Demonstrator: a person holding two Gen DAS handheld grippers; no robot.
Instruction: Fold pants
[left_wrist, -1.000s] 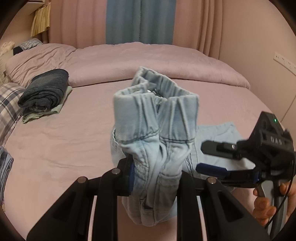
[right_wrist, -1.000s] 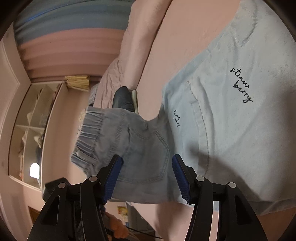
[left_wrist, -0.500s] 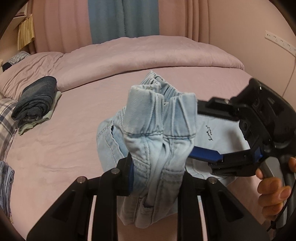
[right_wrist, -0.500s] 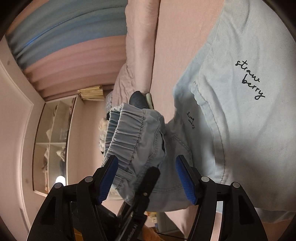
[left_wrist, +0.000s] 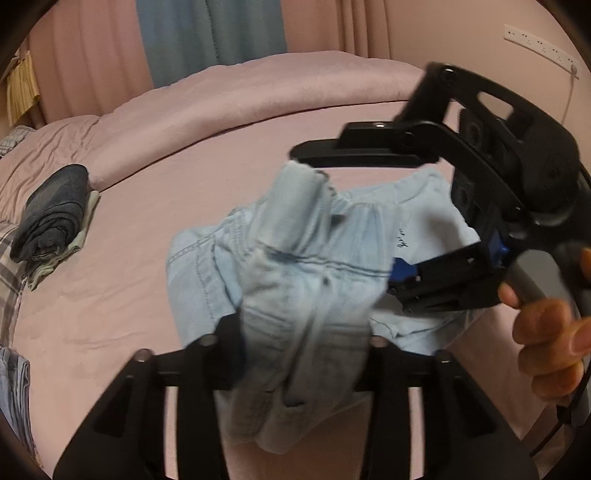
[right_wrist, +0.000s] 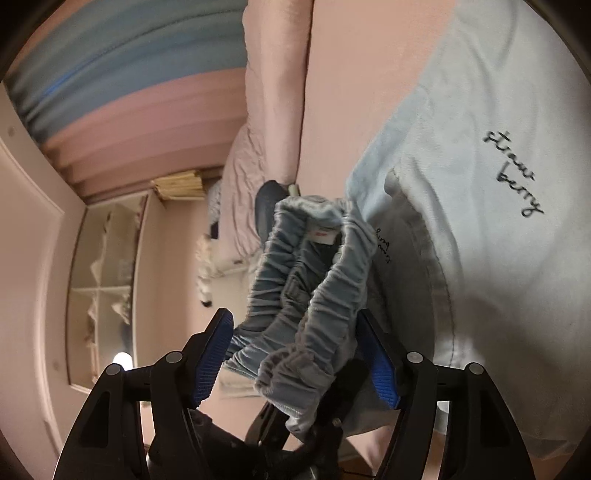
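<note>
Pink bedspread (left_wrist: 155, 295) fills most of the left wrist view, with pink and blue curtains (left_wrist: 207, 40) along the top. Dark folded clothes (left_wrist: 51, 218) sit at mid left, well apart from the work.

Light blue pants (left_wrist: 295, 295) at frame centre: the bunched waistband end is raised off the bed, and the rest lies flat toward centre right. Left gripper (left_wrist: 303, 354) at lower centre is pinched on the bunched denim; this part is blurred. Right gripper (left_wrist: 369, 221) enters from the right, its two fingers spread wide, one above the raised fabric and one below it.

Right wrist view: elastic waistband (right_wrist: 306, 280) sits between the spread blue pads (right_wrist: 210, 362), which do not press it. Script "strawberry" (right_wrist: 513, 173) shows on the flat cloth at upper right.
</note>
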